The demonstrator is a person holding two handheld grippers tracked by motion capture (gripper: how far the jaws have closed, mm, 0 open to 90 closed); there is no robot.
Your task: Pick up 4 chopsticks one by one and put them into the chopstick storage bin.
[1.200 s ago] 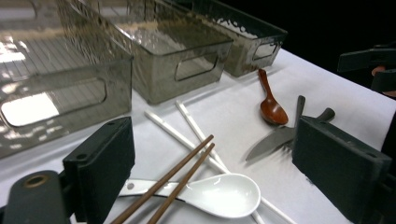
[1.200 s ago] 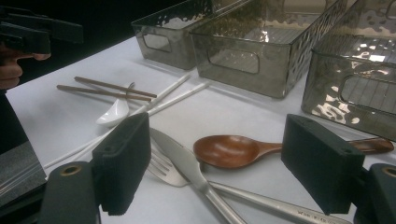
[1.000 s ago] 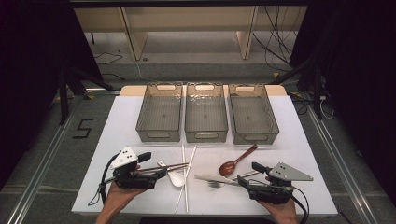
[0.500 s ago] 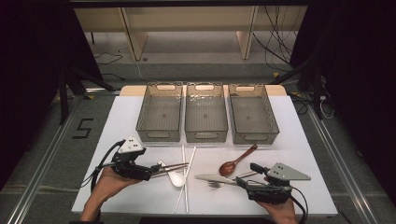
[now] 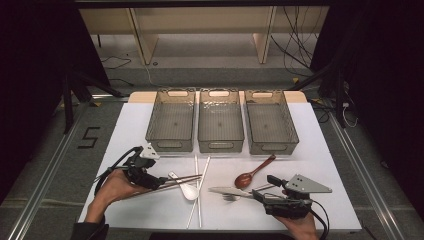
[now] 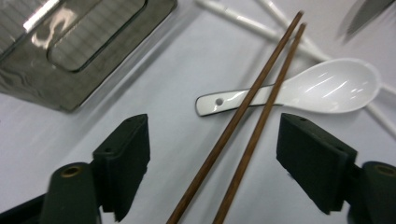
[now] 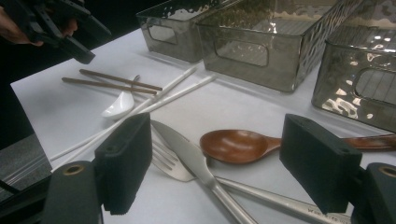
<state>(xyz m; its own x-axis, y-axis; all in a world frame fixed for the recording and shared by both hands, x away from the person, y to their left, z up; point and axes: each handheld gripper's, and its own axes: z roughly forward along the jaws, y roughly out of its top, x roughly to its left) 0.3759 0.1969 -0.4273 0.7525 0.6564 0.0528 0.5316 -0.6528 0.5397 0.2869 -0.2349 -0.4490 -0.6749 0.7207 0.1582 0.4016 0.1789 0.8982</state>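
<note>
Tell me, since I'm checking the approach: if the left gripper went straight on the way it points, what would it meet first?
Probably the brown chopsticks, which already lie between the open jaws of the left gripper; beyond them comes the white spoon.

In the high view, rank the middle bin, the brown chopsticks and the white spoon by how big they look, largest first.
1. Middle bin, by far the largest.
2. Brown chopsticks, long but thin.
3. White spoon, the smallest.
The bin lies farther from the camera, yet it looks biggest.
</note>
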